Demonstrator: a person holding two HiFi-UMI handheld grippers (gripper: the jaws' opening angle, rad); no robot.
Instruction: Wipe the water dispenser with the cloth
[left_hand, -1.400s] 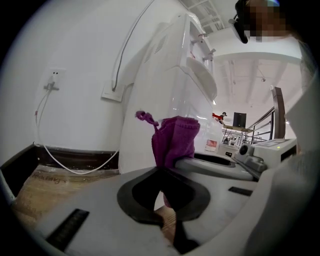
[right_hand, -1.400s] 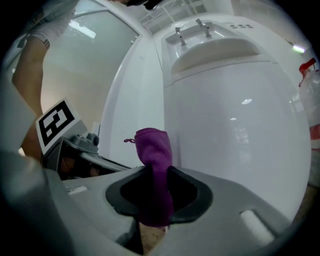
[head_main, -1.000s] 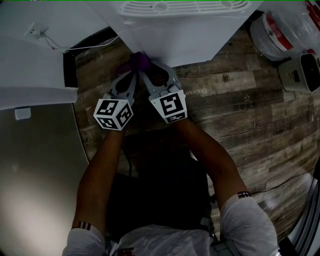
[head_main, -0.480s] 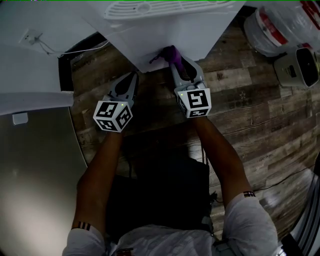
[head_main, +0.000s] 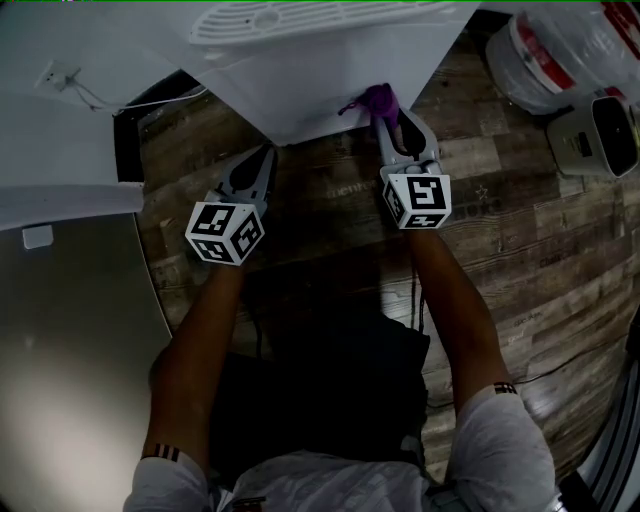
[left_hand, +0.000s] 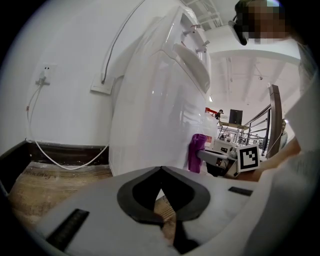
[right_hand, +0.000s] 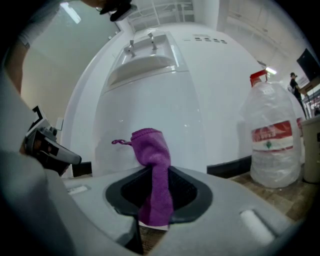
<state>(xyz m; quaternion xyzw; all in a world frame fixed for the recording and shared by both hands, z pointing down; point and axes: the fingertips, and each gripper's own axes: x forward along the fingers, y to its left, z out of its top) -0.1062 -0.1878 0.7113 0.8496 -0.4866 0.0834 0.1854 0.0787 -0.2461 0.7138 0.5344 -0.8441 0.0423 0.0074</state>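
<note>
The white water dispenser (head_main: 330, 75) stands at the top of the head view, and its front fills the right gripper view (right_hand: 165, 110). My right gripper (head_main: 392, 118) is shut on the purple cloth (head_main: 378, 98), which presses against the dispenser's lower front near its right corner. In the right gripper view the cloth (right_hand: 154, 170) sticks up from between the jaws. My left gripper (head_main: 262, 160) is shut and holds nothing, just off the dispenser's left corner. The left gripper view shows the dispenser's side (left_hand: 160, 110) and the cloth (left_hand: 197, 150) beyond.
A large water bottle (head_main: 560, 55) with a red label stands on the wood floor right of the dispenser, a small white appliance (head_main: 600, 140) beside it. A white cable (left_hand: 55, 160) runs along the wall to an outlet (head_main: 62, 72). A grey surface (head_main: 70, 350) lies at the left.
My right gripper has slid the purple cloth rightward along the dispenser's lower front, away from the left gripper. The left gripper has stayed in place.
</note>
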